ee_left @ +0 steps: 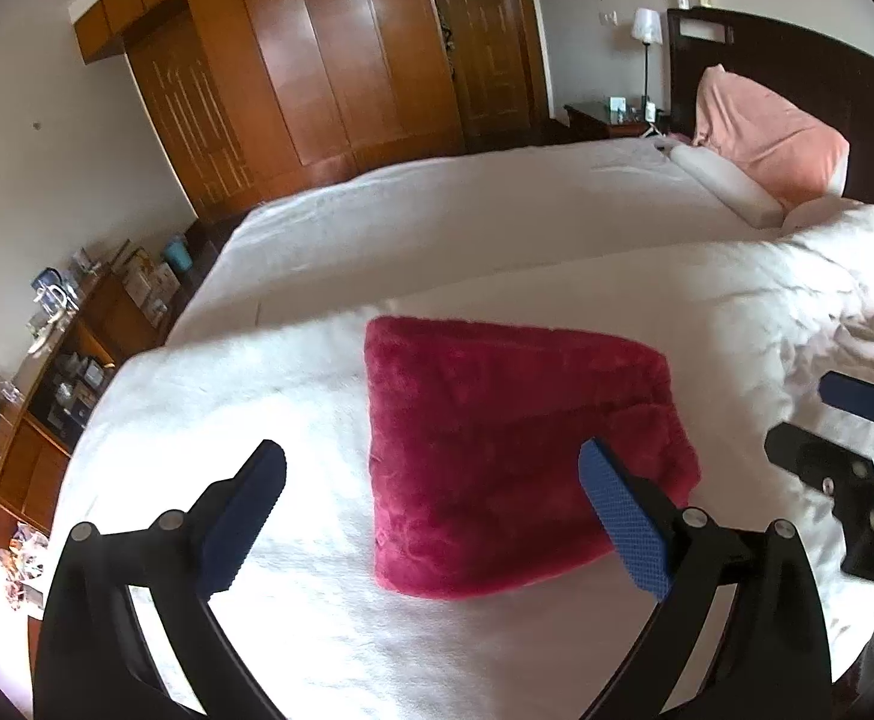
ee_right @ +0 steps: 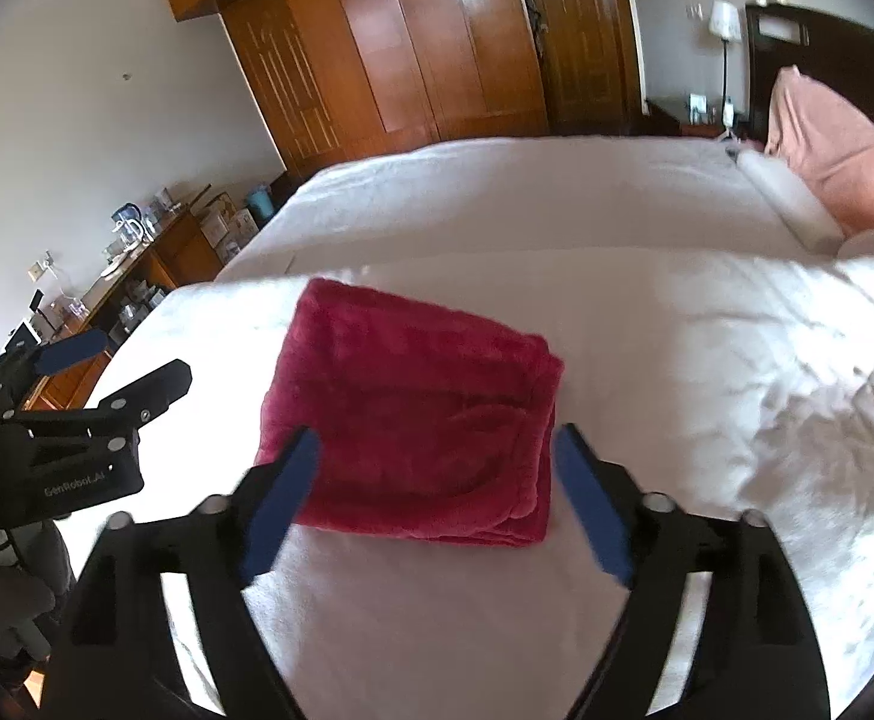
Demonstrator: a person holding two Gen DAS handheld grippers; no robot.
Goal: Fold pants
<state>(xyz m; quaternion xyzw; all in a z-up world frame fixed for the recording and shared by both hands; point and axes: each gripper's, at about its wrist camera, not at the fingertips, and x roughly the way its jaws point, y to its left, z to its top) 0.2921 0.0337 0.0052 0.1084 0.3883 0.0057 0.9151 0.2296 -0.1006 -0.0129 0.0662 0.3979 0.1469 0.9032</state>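
nearest the left wrist camera, the left gripper has its two blue-padded fingers spread wide and holds nothing; the right-hand finger sits in front of the near edge of the pants, though whether it touches the cloth is hard to tell. the right gripper is likewise spread apart and empty, its blue pads flanking the near end of the bundle, which looks slightly motion-blurred. each gripper shows at the edge of the other's view, fingers parted. between them lie the pants, a deep red, fleecy garment folded into a compact, thick rectangular bundle, resting on the white blanket near the foot of the bed. beyond the bundle the white bed stretches flat, with rumpled bedding on the right side. further back, a pink pillow leans against the dark headboard, with a white bolster beside it. a small lamp stands on the nightstand, and wooden wardrobes line the far wall, with a cluttered low shelf along the left wall.
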